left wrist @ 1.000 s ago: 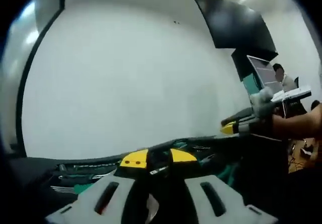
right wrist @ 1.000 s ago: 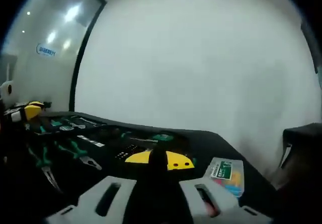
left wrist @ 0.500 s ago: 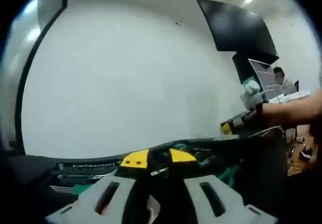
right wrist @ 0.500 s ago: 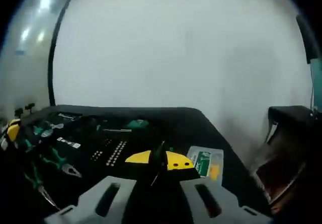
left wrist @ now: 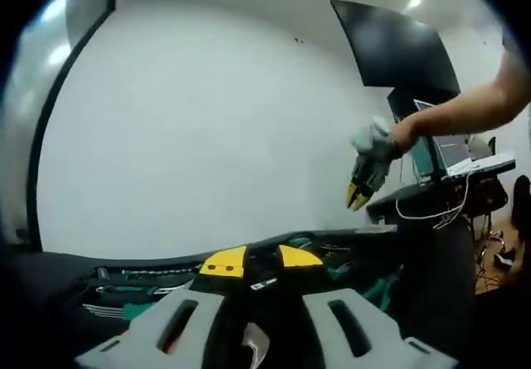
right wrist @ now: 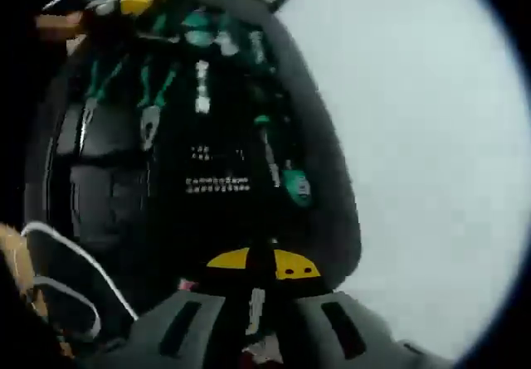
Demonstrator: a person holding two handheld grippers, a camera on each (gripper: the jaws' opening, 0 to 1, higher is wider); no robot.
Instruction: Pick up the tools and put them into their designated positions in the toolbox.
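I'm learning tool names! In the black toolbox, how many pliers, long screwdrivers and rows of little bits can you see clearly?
Green-handled pliers: 2
Long screwdriver: 1
Rows of bits: 2
Total: 5, all in the toolbox. Some blurred green tools near its far end are too unclear to count.

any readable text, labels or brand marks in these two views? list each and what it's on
None can be read.
White marks on the black toolbox tray, in rows near the middle in the right gripper view: too blurred and small to read.
Pale marks on the tools by the left tool in the left gripper view: too blurred to read.
The right tool carries only two dark dots on its yellow tips, no text.
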